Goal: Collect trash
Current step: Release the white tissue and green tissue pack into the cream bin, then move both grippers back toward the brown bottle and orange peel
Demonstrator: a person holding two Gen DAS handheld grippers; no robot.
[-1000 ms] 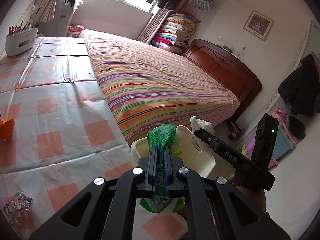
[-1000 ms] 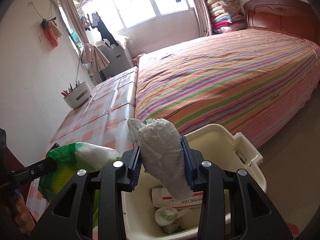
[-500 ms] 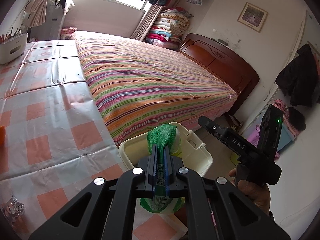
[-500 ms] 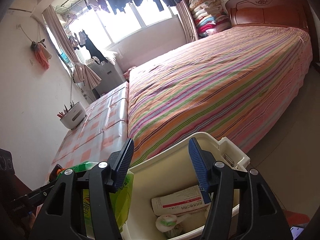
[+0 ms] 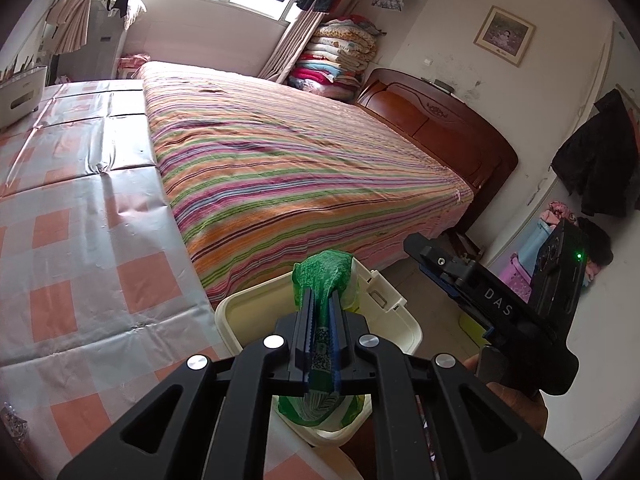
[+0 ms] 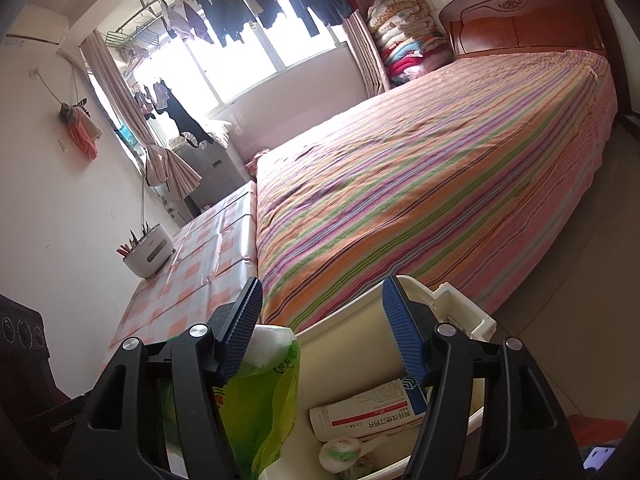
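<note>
In the left wrist view my left gripper [image 5: 322, 304] is shut on a crumpled green plastic bag [image 5: 324, 270], which hangs over the rim of a cream plastic bin [image 5: 246, 306] at the table's edge. My right gripper [image 6: 322, 306] hovers above the same bin [image 6: 348, 354]; its jaws are opening and nothing is between the blue pads [image 6: 400, 320]. Inside the bin lie a white carton with a red stripe [image 6: 368, 414] and a white-and-green wad [image 6: 340, 450]. The green bag [image 6: 260, 400] shows at the bin's left side. The right gripper [image 5: 422, 248] also appears side-on in the left wrist view.
A bed with a striped cover [image 5: 300, 168] runs along the table with the orange-checked cloth [image 5: 80, 240]. A white utensil holder [image 6: 150, 256] stands at the table's far end. A shiny wrapper [image 5: 12, 430] lies near the table's front left. Bare floor [image 6: 560, 280] lies right of the bin.
My right gripper let go of the crumpled white wad it held and its jaws spread apart; the wad is gone from between them. The left gripper with the green bag shifted over the bin.
</note>
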